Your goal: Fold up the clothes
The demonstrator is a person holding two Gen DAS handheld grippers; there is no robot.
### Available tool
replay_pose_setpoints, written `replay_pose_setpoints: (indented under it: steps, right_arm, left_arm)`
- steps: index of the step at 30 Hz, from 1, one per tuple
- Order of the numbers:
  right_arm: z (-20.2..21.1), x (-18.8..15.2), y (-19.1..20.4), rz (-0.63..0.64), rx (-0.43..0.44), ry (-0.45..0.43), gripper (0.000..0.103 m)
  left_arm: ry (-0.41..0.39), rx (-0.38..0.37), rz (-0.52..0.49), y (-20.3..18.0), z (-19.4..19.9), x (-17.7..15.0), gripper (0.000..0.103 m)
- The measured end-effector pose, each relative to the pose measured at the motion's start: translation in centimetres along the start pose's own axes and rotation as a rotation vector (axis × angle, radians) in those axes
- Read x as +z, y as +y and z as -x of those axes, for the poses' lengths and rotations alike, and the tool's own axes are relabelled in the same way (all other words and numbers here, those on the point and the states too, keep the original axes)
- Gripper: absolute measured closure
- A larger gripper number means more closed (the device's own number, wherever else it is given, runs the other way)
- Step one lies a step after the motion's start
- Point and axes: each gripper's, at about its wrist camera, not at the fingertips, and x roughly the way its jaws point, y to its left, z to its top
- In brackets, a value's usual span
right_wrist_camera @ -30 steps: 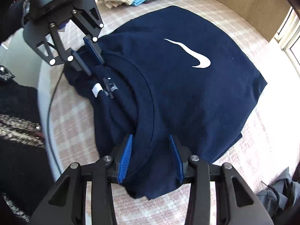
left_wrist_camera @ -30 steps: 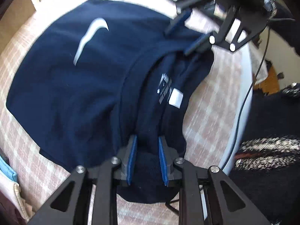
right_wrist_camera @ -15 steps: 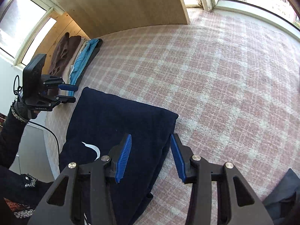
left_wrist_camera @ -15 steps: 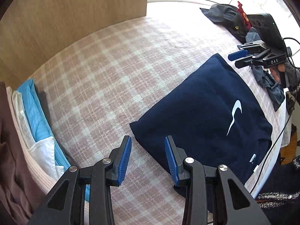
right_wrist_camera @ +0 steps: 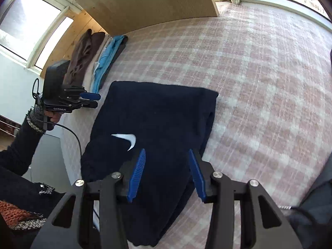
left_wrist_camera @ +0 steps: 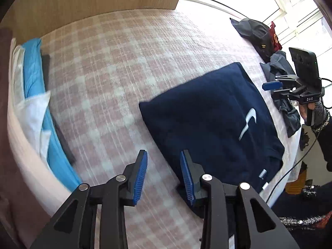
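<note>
1. hovering: left gripper (left_wrist_camera: pixel 164 174) and right gripper (right_wrist_camera: pixel 167 173) both gape wide with nothing between the fingers, held above the near edge of the navy shirt (left_wrist_camera: pixel 209 122).
2. shirt lies folded into a flat block on the checked cover (left_wrist_camera: pixel 116 66), swoosh up.
3. risk: a finger snagging the thick layers would drag the fold open.
4. further out: stack of folded clothes (right_wrist_camera: pixel 97 60) far left, loose dark garments (left_wrist_camera: pixel 269 47) right, nothing blocking between.
</note>
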Motion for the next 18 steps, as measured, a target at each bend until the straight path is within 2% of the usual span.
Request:
replay_pose_setpoints:
  steps: [5, 8, 10, 11, 15, 18]
  right_arm:
    - [1.0, -6.0, 0.9, -0.124, 0.094, 0.002, 0.056]
    - [1.6, -9.5, 1.4, -0.198, 0.150, 0.002, 0.056]
    - [1.8, -10.2, 1.2, -0.242, 0.187, -0.022, 0.056]
    - [2.3, -10.3, 1.4, -0.246, 0.178, -0.032, 0.056]
    - [3.2, -10.6, 4.9, -0.038, 0.035, -0.041, 0.056]
    - [3.4, -10.3, 4.7, -0.052, 0.042, -0.030, 0.056]
  left_arm:
    - [0.045, -0.103, 0.088, -3.4, -0.1, -8.8, 0.061]
    - [0.069, -0.168, 0.143, -5.4, -0.3, -12.4, 0.060]
    - [0.061, -0.183, 0.163, -5.8, -0.7, -12.9, 0.060]
    - [0.057, -0.189, 0.172, -5.9, -0.9, -13.1, 0.059]
    - [0.038, -0.214, 0.208, -6.6, -1.5, -14.0, 0.058]
    - [0.008, -0.225, 0.229, -6.6, -1.9, -13.7, 0.058]
